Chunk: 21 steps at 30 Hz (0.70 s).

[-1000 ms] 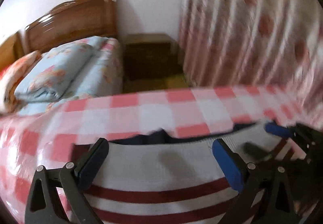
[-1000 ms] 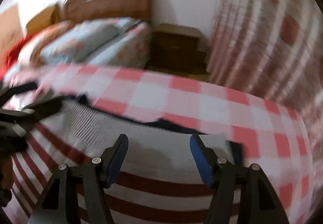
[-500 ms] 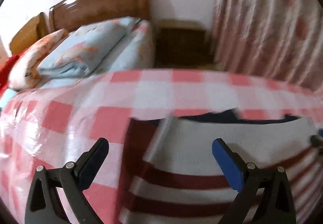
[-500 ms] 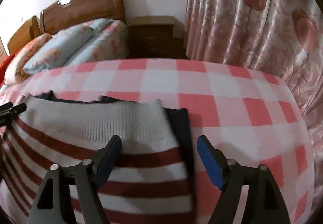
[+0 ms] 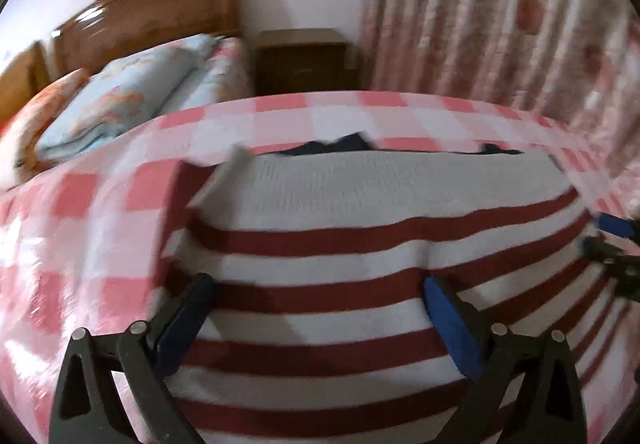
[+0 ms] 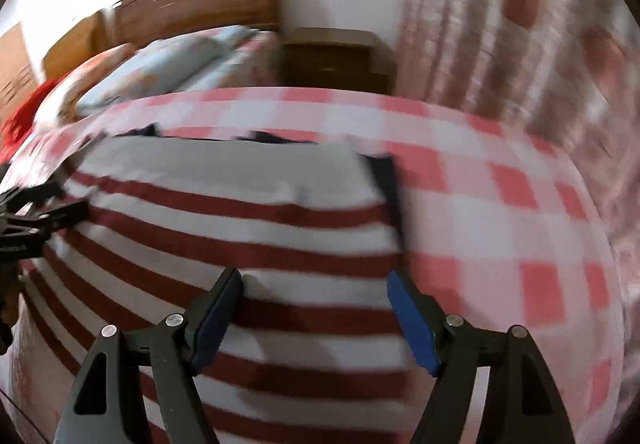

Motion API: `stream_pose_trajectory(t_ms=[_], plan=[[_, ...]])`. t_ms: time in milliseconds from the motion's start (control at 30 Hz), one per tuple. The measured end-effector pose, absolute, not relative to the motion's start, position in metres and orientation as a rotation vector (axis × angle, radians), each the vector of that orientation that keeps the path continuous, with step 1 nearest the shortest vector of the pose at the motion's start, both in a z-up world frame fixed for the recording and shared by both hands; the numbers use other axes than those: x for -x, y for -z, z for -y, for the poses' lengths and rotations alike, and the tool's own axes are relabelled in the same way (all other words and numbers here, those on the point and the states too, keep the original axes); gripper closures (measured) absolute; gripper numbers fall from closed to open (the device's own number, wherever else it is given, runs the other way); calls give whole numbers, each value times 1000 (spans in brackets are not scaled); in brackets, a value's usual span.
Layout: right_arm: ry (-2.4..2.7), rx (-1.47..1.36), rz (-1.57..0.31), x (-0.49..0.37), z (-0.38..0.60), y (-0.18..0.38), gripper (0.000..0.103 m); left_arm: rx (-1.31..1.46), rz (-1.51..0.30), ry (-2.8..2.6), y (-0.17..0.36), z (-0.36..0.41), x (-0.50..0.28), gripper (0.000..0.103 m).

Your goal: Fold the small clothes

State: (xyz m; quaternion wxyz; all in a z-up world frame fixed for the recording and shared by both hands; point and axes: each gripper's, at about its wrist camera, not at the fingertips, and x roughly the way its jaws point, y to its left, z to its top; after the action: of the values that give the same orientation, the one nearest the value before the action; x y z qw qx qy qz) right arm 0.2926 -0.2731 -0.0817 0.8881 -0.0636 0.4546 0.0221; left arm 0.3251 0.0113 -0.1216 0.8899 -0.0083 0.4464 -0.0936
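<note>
On checked cloth (image 5: 100,211): striped sweater (image 5: 360,244); left claw (image 5: 316,308), right claw (image 6: 314,304) both spread wide, empty.

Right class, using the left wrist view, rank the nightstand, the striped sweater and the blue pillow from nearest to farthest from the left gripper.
1. Striped sweater: directly under the left gripper.
2. Blue pillow: on the bed, upper left.
3. Nightstand: by the back wall, beside the curtain.

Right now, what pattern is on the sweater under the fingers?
The sweater has dark red and white stripes, with a plain grey ribbed band at its far edge; the left wrist view shows it best.
</note>
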Motion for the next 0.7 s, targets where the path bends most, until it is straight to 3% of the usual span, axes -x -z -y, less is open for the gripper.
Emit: stream_pose_trajectory(t_ms=[133, 333, 433, 500, 533, 567, 700], plan=[[-65, 77, -905, -266, 266, 71, 27, 53, -856, 224, 99, 0, -298, 0], [-198, 330, -894, -238, 193, 96, 29, -132, -830, 228, 112, 42, -260, 0], [-199, 234, -869, -232, 224, 94, 29, 42, -874, 280, 123, 5, -263, 0], [-158, 179, -892, -227, 252, 91, 30, 3, -869, 224, 123, -9, -259, 0], [-185, 95, -889, -222, 272, 84, 41, -1, -869, 225, 122, -13, -257, 0], [-179, 54, -893, -218, 282, 81, 45, 1, -880, 213, 121, -18, -256, 0], [-121, -145, -885, -185, 335, 70, 43, 33, -821, 146, 105, -42, -241, 0]])
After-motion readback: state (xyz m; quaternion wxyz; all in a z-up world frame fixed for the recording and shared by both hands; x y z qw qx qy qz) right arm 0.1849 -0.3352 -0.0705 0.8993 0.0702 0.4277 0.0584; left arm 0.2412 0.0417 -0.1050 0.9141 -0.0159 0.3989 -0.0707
